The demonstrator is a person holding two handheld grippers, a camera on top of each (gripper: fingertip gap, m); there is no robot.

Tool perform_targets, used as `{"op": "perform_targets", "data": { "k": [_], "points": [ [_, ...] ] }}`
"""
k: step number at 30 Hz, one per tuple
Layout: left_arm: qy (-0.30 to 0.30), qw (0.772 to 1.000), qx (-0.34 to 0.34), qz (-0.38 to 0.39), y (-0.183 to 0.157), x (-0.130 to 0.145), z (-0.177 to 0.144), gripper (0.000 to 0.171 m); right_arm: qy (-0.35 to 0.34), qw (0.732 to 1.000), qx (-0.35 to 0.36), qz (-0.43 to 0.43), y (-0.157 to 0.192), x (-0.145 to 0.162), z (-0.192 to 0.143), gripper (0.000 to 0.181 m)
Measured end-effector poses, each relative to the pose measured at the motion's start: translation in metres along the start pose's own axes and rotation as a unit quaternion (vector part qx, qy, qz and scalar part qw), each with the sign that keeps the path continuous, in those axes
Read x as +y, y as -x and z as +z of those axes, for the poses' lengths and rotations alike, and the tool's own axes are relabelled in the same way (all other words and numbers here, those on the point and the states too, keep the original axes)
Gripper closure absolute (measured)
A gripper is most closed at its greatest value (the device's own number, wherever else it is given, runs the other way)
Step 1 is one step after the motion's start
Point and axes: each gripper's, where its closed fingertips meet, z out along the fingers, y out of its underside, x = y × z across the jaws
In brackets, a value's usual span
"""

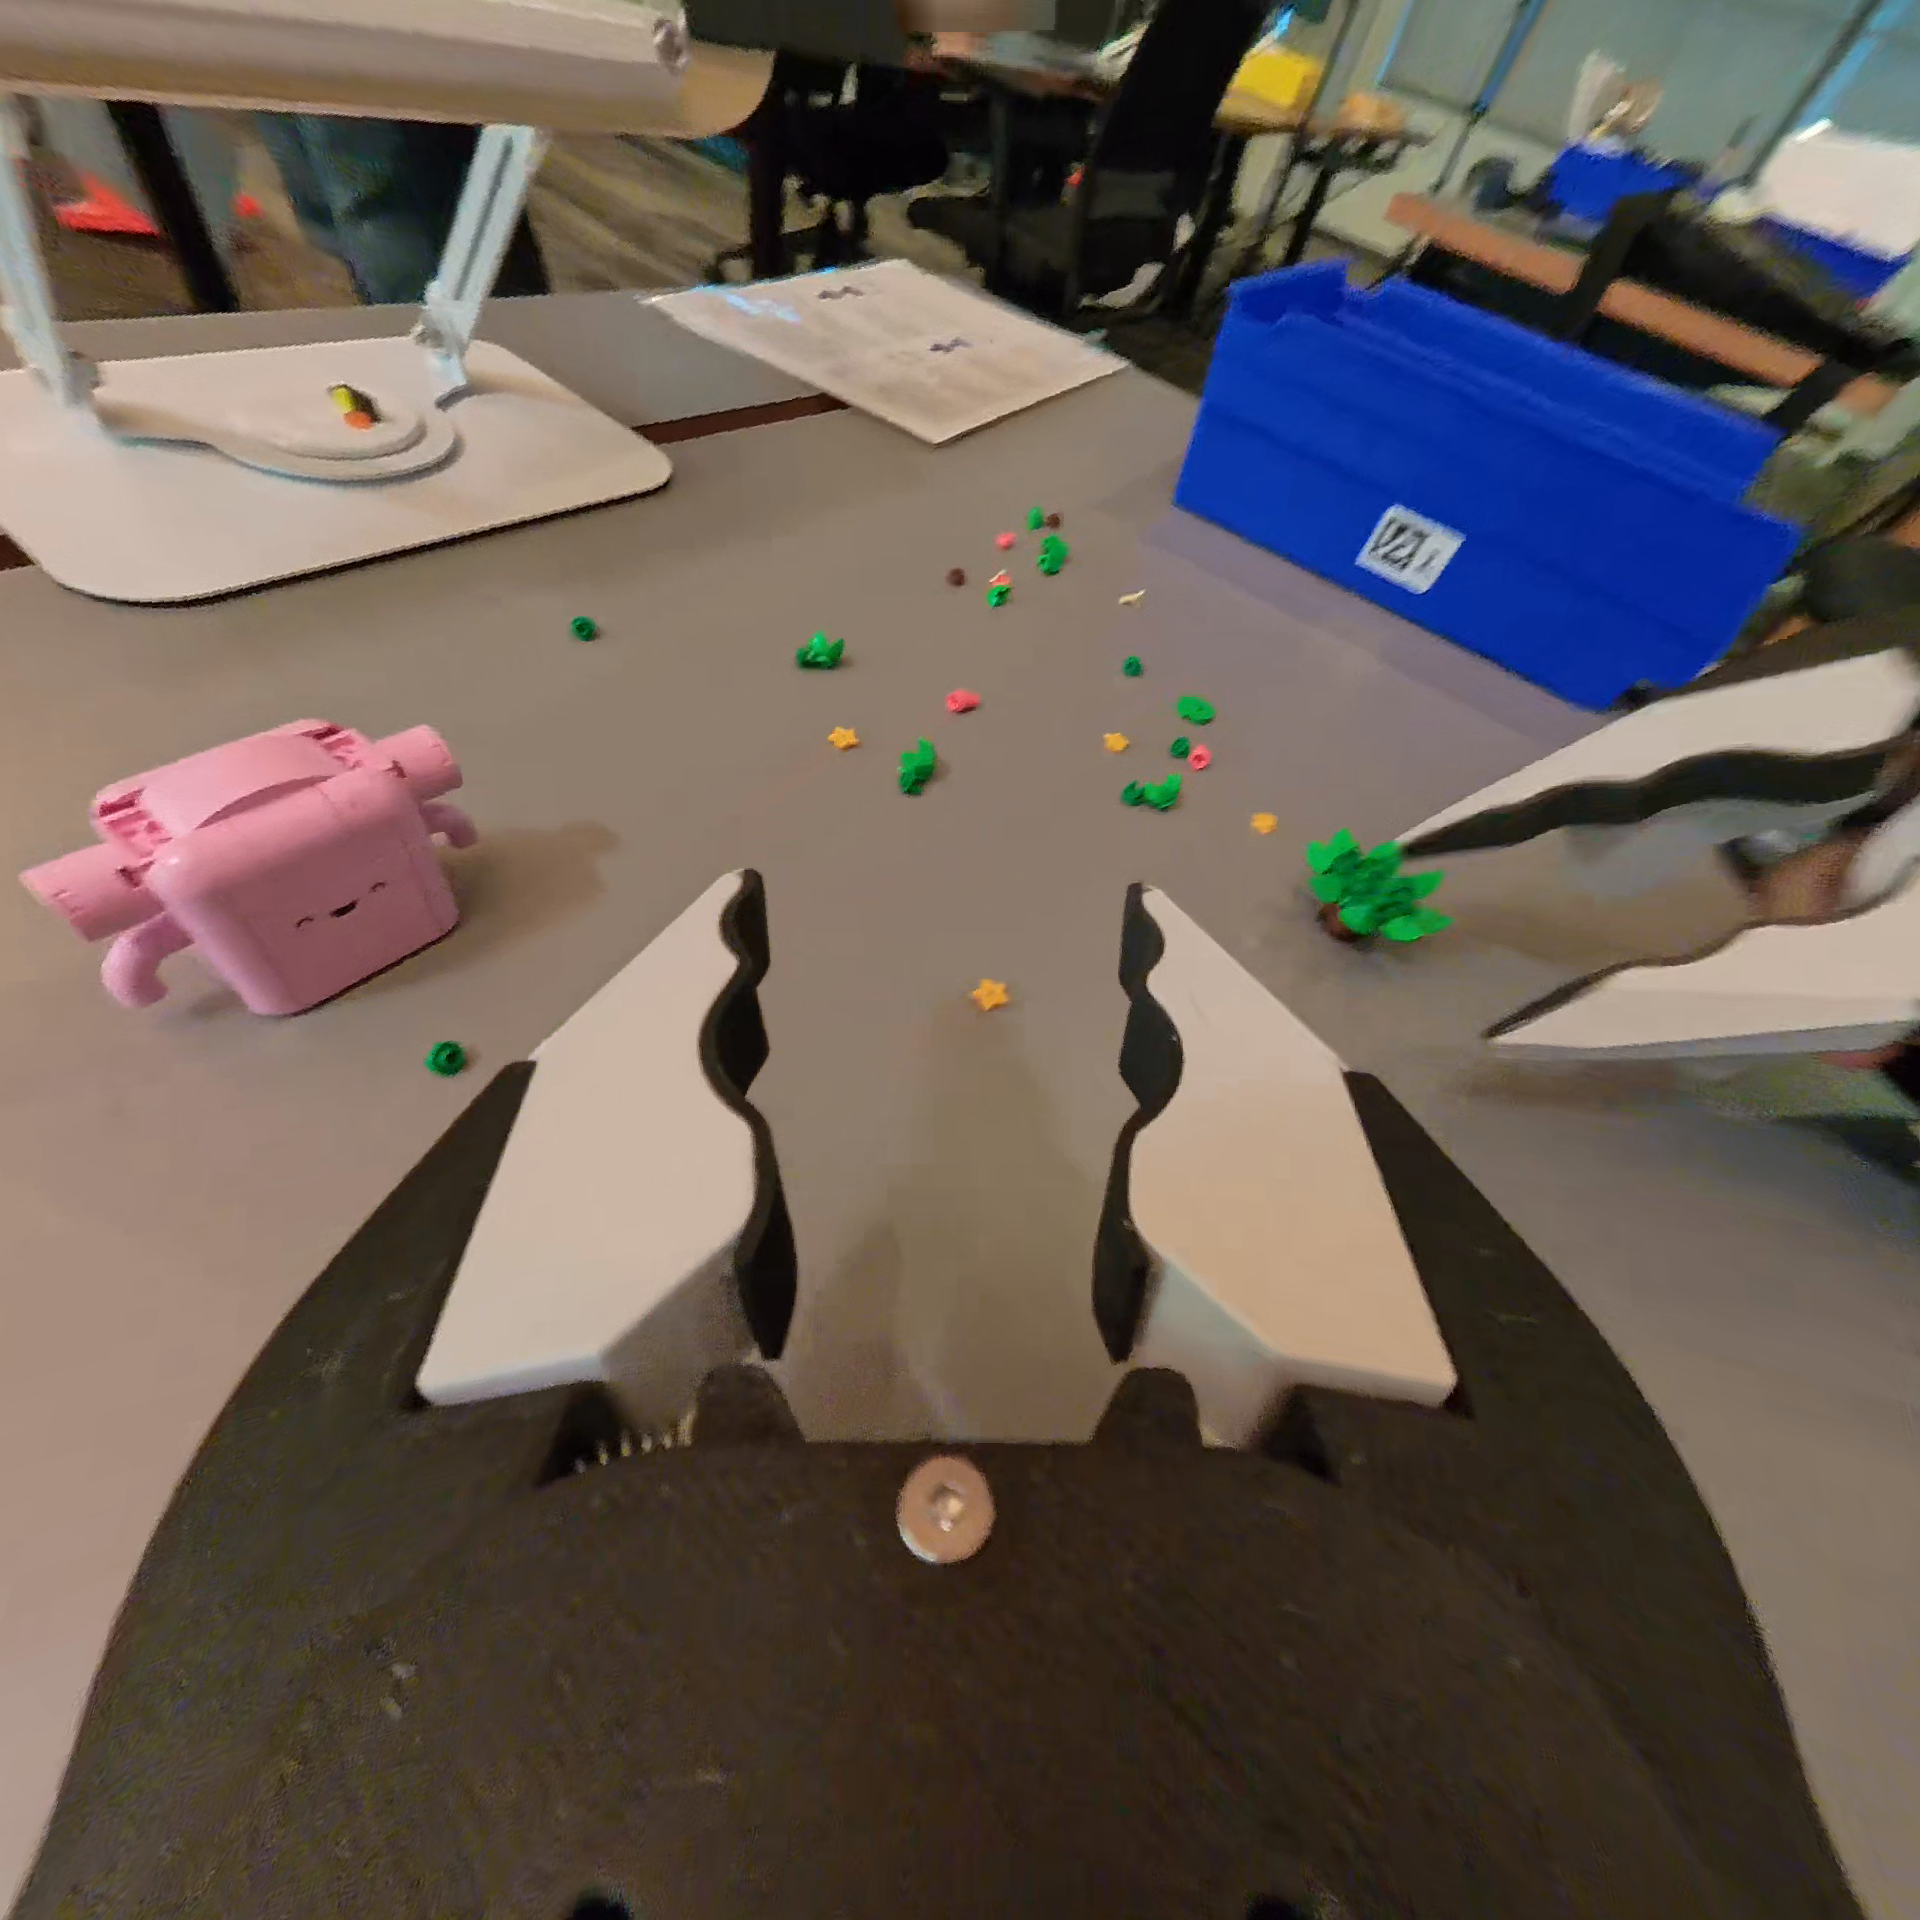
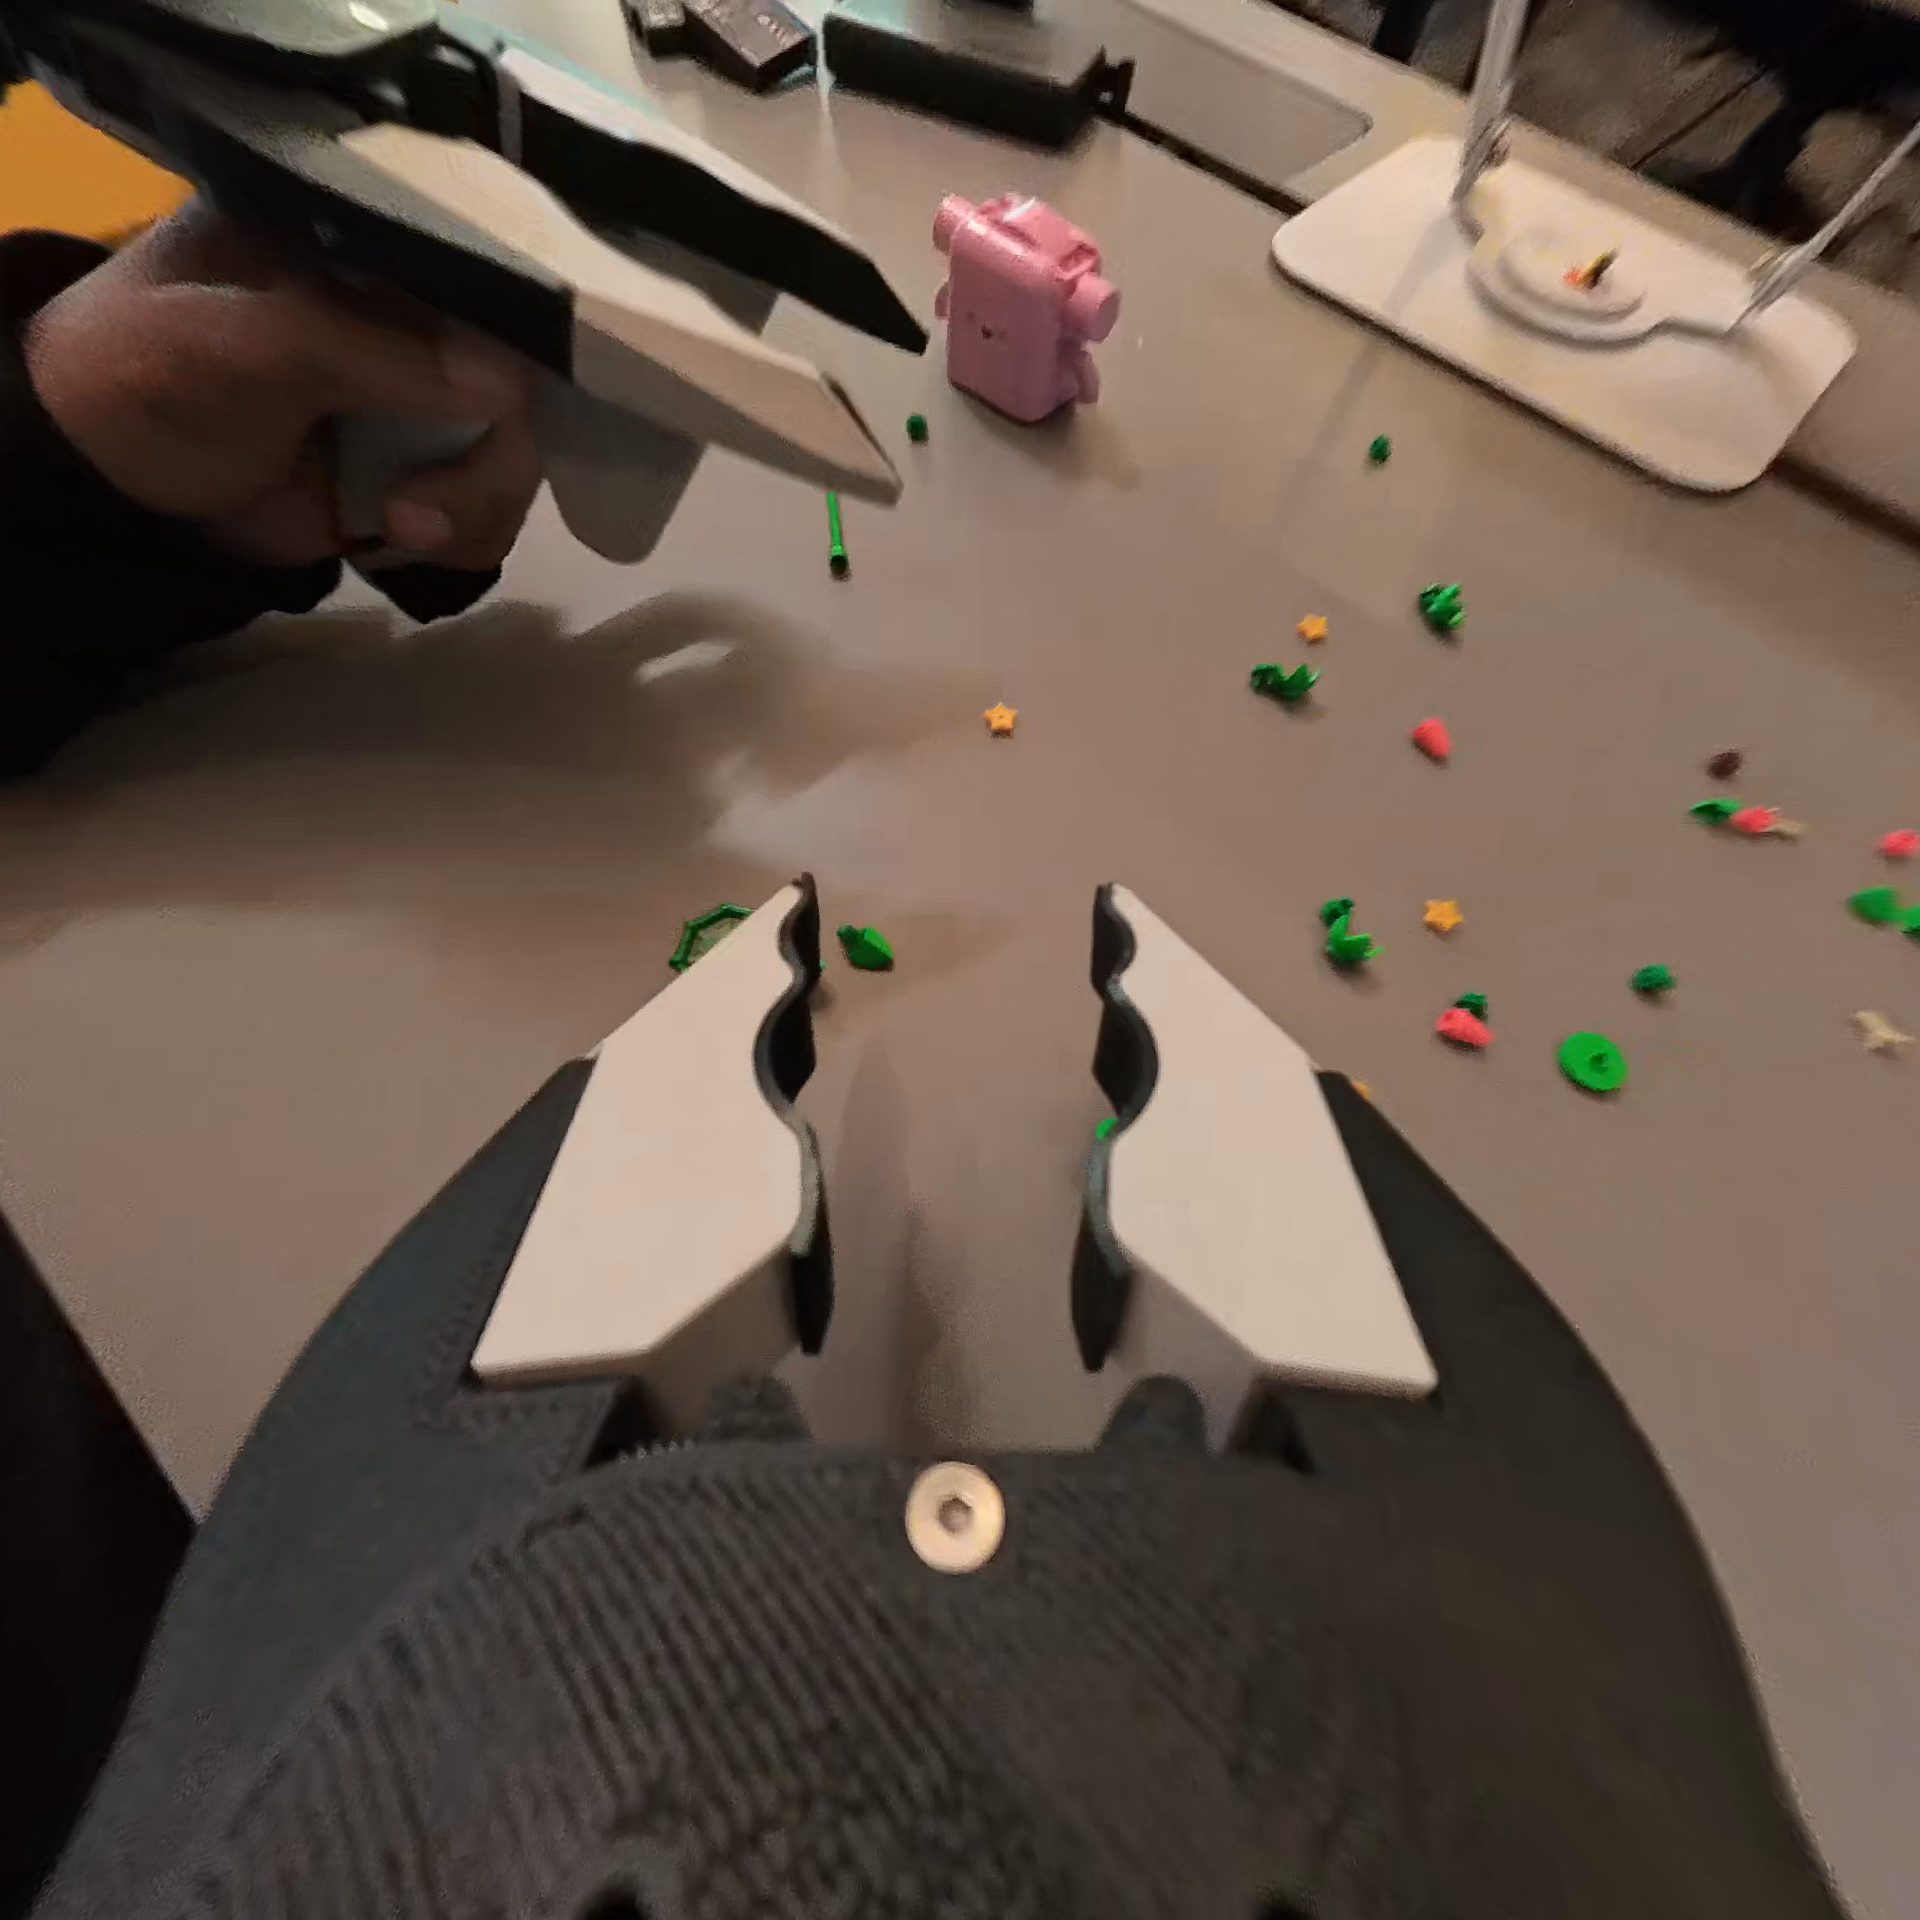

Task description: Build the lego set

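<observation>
1. The left tongs (image 1: 940, 883) hang above the grey counter (image 1: 675, 665) with their jaws wide apart and nothing between them; a yellow star piece (image 1: 989, 994) lies on the counter just ahead, in line with the gap.
2. The right tongs (image 2: 951, 899) are also spread wide and hold nothing. In the left wrist view their tips sit just beside the green leafy cluster (image 1: 1371, 888), one tip touching or nearly touching its foliage.
3. That leafy cluster, a partly built plant with a brown base, lies on its side to the right of the left tongs, its long axis running roughly toward the right tongs' tips.
4. The right tongs look clearly nearer to the cluster, so a grasp there probably falls to them, closing across the leaves.
5. Loose green, pink and yellow pieces scatter beyond the cluster, toward the blue bin (image 1: 1475, 488).
6. A pink box-shaped figure (image 1: 260, 862) sits well apart from the cluster, on the far left.
</observation>
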Motion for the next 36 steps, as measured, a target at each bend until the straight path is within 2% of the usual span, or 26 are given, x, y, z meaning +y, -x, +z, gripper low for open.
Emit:
{"op": "perform_targets", "data": {
  "k": [2,4,7,8,9,10,13,18,21,27,30,36],
  "points": [
    [0.011,0.999,-0.037,0.018,0.003,0.005,-0.001,0.097,-0.008,0.999,0.024,-0.029,0.001,-0.008,-0.008,0.123],
    [0.004,0.997,-0.073,0.020,0.006,0.006,-0.002,0.102,-0.028,0.997,0.035,-0.057,0.010,-0.020,-0.018,0.118],
    [0.019,0.986,-0.158,0.044,0.024,0.010,-0.004,0.133,-0.072,0.991,0.039,-0.103,0.036,-0.045,-0.035,0.120],
    [0.011,0.982,-0.181,0.061,0.026,0.006,-0.007,0.150,-0.089,0.988,0.040,-0.120,0.046,-0.054,-0.041,0.128],
    [-0.016,0.977,-0.194,0.081,0.023,-0.006,-0.013,0.171,-0.108,0.984,0.039,-0.139,0.059,-0.062,-0.047,0.153],
    [-0.051,0.972,-0.208,0.096,0.019,-0.019,-0.019,0.171,-0.131,0.977,0.030,-0.163,0.074,-0.069,-0.053,0.181],
    [-0.100,0.961,-0.231,0.116,-0.001,-0.036,-0.028,0.171,-0.172,0.963,0.019,-0.207,0.112,-0.082,-0.060,0.181],
    [-0.051,0.936,-0.287,0.196,-0.007,-0.023,-0.013,0.171,-0.174,0.955,-0.002,-0.239,0.147,-0.076,-0.043,0.181],
    [-0.030,0.917,-0.332,0.220,0.002,-0.020,-0.016,0.171,-0.181,0.955,-0.003,-0.236,0.150,-0.076,-0.037,0.181],
    [0.022,0.901,-0.382,0.203,0.028,-0.006,-0.018,0.171,-0.231,0.950,-0.024,-0.211,0.152,-0.089,-0.050,0.181],
    [0.019,0.883,-0.414,0.220,0.031,-0.010,-0.024,0.171,-0.209,0.955,-0.040,-0.205,0.155,-0.082,-0.044,0.181],
    [-0.002,0.867,-0.425,0.259,0.018,-0.021,-0.026,0.171,-0.186,0.964,-0.072,-0.178,0.162,-0.075,-0.039,0.181]
  ]
}}
